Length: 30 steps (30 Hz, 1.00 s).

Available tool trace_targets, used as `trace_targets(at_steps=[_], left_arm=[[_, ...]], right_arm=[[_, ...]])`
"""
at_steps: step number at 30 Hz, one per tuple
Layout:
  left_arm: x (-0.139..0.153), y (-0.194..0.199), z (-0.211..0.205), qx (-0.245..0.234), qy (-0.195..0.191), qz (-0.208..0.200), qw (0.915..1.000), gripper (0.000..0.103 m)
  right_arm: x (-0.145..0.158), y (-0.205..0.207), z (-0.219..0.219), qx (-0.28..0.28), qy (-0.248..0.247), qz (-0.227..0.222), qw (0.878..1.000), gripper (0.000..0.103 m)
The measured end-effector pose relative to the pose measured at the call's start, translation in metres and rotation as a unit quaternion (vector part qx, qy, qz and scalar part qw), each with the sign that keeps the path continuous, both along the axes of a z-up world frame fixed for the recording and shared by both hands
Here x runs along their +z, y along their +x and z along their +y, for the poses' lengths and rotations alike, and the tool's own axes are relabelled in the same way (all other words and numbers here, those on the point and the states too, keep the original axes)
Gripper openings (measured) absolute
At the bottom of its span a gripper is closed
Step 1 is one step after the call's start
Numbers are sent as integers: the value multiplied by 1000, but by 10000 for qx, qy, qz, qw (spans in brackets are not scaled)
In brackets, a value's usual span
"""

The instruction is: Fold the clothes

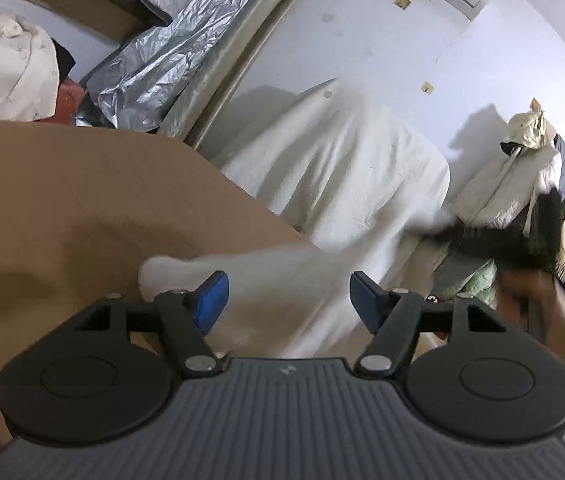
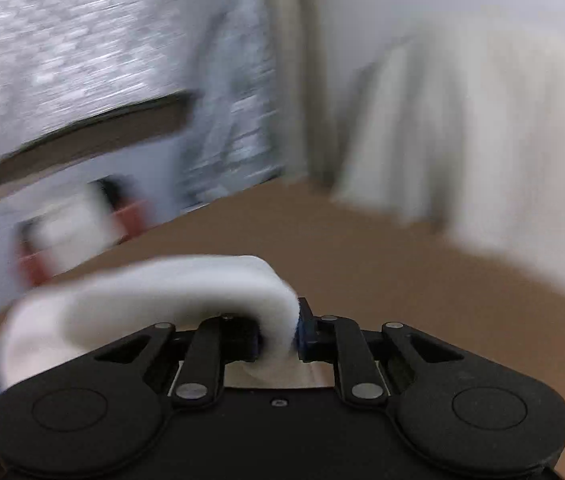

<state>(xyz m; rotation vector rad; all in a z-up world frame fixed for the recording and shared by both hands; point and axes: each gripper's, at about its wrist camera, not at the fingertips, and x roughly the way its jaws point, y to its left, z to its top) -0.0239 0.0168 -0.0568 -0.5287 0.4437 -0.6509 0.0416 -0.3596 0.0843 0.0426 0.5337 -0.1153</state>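
White garment (image 2: pixel 154 292) clamped in right tongs (image 2: pixel 296 332) | left tongs (image 1: pixel 286 300) released

Right wrist view motion-smeared; white garment (image 2: pixel 154 292) edges indistinct. Right claw (image 1: pixel 434 232) only dark blur.

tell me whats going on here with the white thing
A person is folding laundry with handheld tongs over a brown cloth-covered surface. The right tongs are clamped on a soft white fleecy garment, lifting it. The left tongs are open, the garment just beyond their blue pads, not gripped.
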Motion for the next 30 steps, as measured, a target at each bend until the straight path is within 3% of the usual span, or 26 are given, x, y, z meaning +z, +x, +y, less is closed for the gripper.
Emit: trace_targets(at_steps=[2,4,6,8,9,10,13,16,18,20,21,22,24,26,27,29,30], left_arm=[[-6,6,-7,27,183,96,9998,68],[-12,13,-20,-34,438,246,9987,68],[-17,17,-33,-139,652,321,9973,68],[-23,21,-51,-265,950,435,9942,69],[-28,24,-61,-321,1123,558,9916,70],[-33,28,-71,-378,1300,690,9884,71],[-49,38,-90,-573,1477,1235,9796,71],[-64,47,-90,-619,1222,1755,9749,76],[-73,52,-87,-533,979,2033,9727,80],[-81,58,-82,-284,863,2233,9705,80],[-84,60,-81,-148,830,2312,9692,80],[-86,63,-86,-84,811,2497,9649,80],[-88,70,-97,17,775,2902,9538,80],[-90,77,-108,118,738,3302,9409,80],[-89,81,-118,83,875,3321,9392,80],[-90,81,-138,68,1344,3007,9442,82],[-94,79,-145,-26,1528,2812,9474,88]], right_arm=[[11,-1,-56,-989,-352,-201,9943,15],[15,-5,-111,-2006,-582,-311,9774,15],[-5,-17,-155,-2613,-342,-15,9647,19],[-34,-38,-189,-3095,91,308,9503,33],[-51,-53,-196,-3203,343,374,9460,48],[-67,-67,-202,-3307,594,440,9408,55],[-110,-115,-201,-3301,1540,570,9296,56],[-154,-170,-173,-2856,2852,584,9131,57],[-177,-202,-140,-2518,3509,413,9010,60],[-193,-226,-103,-2264,3824,73,8958,65],[-198,-233,-87,-2147,3912,-53,8949,67],[-198,-231,-77,-1995,3821,-64,9023,69],[-188,-221,-56,-1511,3310,69,9314,69],[-179,-211,-44,-1108,3003,213,9472,69],[-175,-207,-42,-991,3017,227,9480,73],[-171,-199,-33,-803,2979,355,9506,85],[-172,-198,-27,-706,2820,495,9555,87]])
